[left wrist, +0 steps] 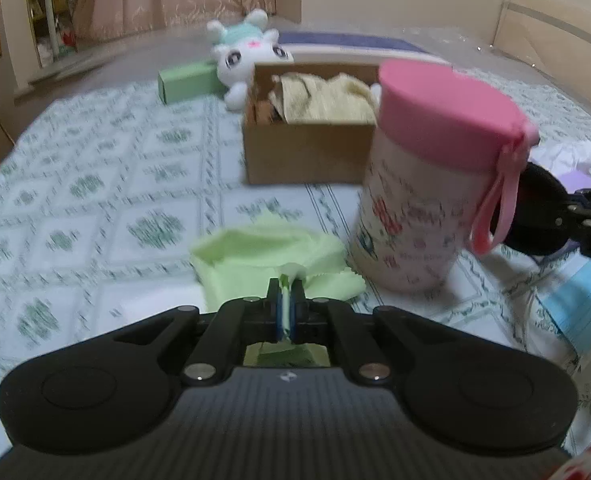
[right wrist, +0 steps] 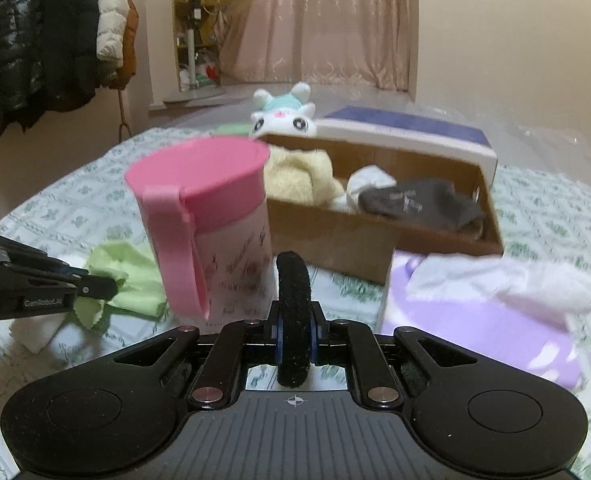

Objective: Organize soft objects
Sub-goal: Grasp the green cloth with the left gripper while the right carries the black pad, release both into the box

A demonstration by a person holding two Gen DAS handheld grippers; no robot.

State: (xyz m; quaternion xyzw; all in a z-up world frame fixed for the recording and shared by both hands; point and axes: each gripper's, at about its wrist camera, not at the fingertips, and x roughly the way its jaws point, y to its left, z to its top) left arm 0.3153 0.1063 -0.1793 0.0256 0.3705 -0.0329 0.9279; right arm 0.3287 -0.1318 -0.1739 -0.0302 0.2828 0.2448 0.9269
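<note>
My left gripper (left wrist: 285, 294) is shut on a fold of a light green cloth (left wrist: 263, 256) that lies on the patterned bedspread. In the right wrist view the left gripper (right wrist: 103, 286) pinches that green cloth (right wrist: 135, 276) at the left. My right gripper (right wrist: 293, 314) is shut on a black fuzzy hair ring (right wrist: 293, 280) that stands upright between its pads. In the left wrist view the hair ring (left wrist: 535, 204) shows at the right edge. An open cardboard box (left wrist: 307, 156) (right wrist: 327, 244) holds a yellow towel (right wrist: 299, 178), a white sock and a dark sock (right wrist: 419, 200).
A pink-lidded cup with a strap (left wrist: 427, 184) (right wrist: 207, 220) stands between the two grippers. A white plush bunny (left wrist: 247, 56) lies behind the box beside a green carton (left wrist: 187, 80). A purple tissue pack (right wrist: 475, 324) sits at the right, and coats (right wrist: 47, 40) hang beyond the bed.
</note>
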